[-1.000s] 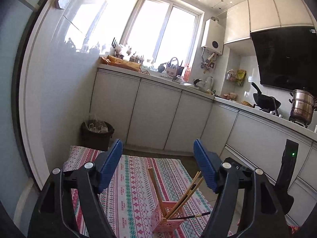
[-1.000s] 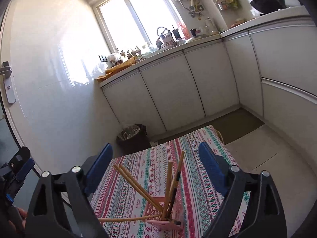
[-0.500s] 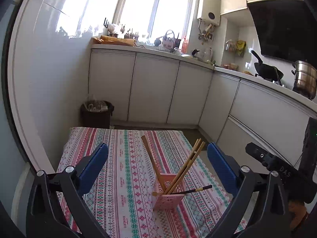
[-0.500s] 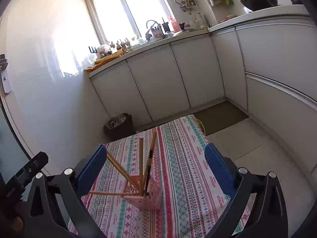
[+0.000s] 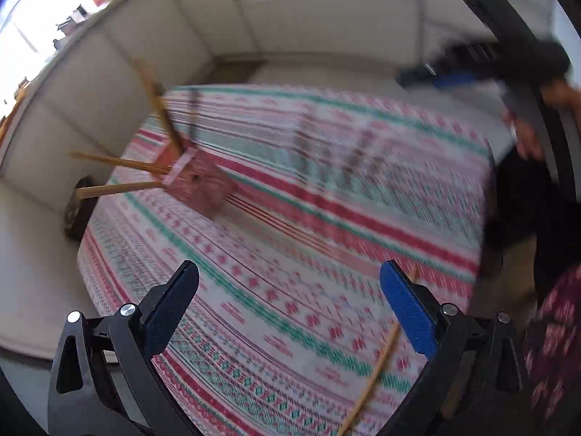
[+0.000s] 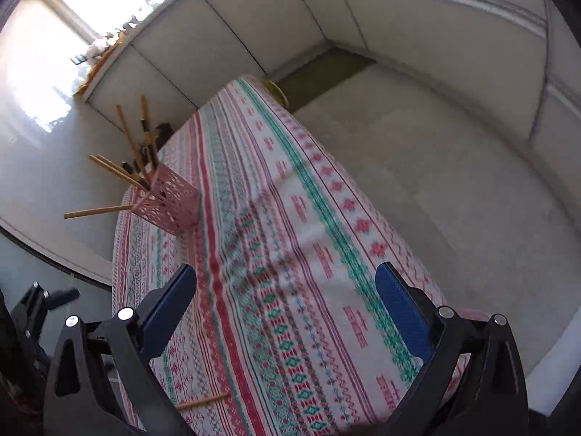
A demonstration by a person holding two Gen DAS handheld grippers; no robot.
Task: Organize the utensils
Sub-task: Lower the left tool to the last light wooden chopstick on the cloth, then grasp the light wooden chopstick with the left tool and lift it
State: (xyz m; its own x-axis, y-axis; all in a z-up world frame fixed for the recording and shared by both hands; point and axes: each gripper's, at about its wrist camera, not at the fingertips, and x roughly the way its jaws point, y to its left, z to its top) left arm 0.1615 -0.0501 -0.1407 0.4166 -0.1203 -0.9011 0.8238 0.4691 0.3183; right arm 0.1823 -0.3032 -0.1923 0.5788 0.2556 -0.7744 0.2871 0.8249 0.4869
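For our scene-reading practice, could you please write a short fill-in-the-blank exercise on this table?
The pink perforated plastic holder stands on the striped patterned ___. 
The sticks inside the holder are wooden ___. 
Both the left gripper and the right gripper have their blue-padded fingers ___. 
One loose wooden chopstick lies ___ the holder.

Missing: tablecloth; chopsticks; open; outside

Light: strong daylight from the window [image 6: 72,18], blown out white | Glare: on the wall beside the window | Blur: left view smeared, tablecloth [image 5: 326,189] streaked; right view sharper | Edges: fisheye bending, dark corners
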